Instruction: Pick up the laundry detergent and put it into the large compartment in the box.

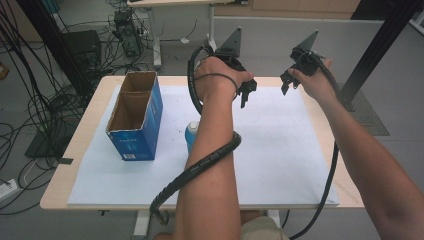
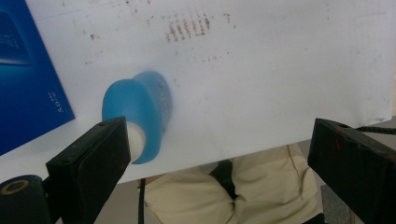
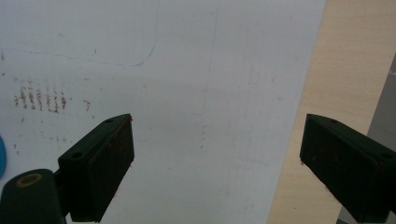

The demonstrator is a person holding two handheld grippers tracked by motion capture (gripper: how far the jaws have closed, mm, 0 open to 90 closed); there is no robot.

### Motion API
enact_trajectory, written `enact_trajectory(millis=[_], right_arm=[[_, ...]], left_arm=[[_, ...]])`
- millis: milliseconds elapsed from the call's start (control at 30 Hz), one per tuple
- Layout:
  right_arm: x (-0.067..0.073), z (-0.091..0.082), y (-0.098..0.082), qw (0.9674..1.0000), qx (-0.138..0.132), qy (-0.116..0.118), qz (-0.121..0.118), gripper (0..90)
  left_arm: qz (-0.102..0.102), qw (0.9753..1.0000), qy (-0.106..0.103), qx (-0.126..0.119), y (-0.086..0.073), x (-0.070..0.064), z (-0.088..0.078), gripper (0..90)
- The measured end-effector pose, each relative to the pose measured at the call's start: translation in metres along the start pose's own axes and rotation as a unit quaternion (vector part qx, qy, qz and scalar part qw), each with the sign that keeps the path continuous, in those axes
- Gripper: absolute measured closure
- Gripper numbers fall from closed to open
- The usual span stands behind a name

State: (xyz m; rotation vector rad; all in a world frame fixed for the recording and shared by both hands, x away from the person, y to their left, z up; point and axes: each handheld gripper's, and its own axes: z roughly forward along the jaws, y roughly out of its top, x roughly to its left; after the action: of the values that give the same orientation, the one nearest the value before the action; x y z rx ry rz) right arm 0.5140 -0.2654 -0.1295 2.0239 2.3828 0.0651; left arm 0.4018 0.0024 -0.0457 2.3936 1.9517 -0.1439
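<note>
A blue bottle (image 1: pixel 191 136) with a white top stands on the white sheet (image 1: pixel 280 145), partly hidden behind the person's left forearm. In the left gripper view the bottle (image 2: pixel 140 109) appears blurred just above the left-hand jaw. My left gripper (image 1: pixel 247 91) hangs in the air over the far middle of the sheet, well beyond the bottle. Its jaws stand wide apart with nothing between them (image 2: pixel 219 140). My right gripper (image 1: pixel 289 82) is held up to its right, near the table's far edge. It is open and empty over bare sheet (image 3: pixel 217 154).
An open-topped blue cardboard box (image 1: pixel 135 117) stands on the left of the sheet, with its side (image 2: pixel 28 84) at the left gripper view's left edge. Bare wooden tabletop (image 3: pixel 355 70) lies right of the sheet. Cables trail over the floor behind and to the left.
</note>
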Motion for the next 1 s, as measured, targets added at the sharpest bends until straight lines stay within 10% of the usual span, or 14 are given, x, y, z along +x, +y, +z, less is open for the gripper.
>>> enact_trajectory(millis=[1000], right_arm=[[0.003, -0.012, -0.006, 0.9999, -0.009, -0.012, -0.002, 10.2]], left_arm=[[-0.015, 0.9998, 0.015, -0.005, -0.006, 0.014, -0.009, 6.2]])
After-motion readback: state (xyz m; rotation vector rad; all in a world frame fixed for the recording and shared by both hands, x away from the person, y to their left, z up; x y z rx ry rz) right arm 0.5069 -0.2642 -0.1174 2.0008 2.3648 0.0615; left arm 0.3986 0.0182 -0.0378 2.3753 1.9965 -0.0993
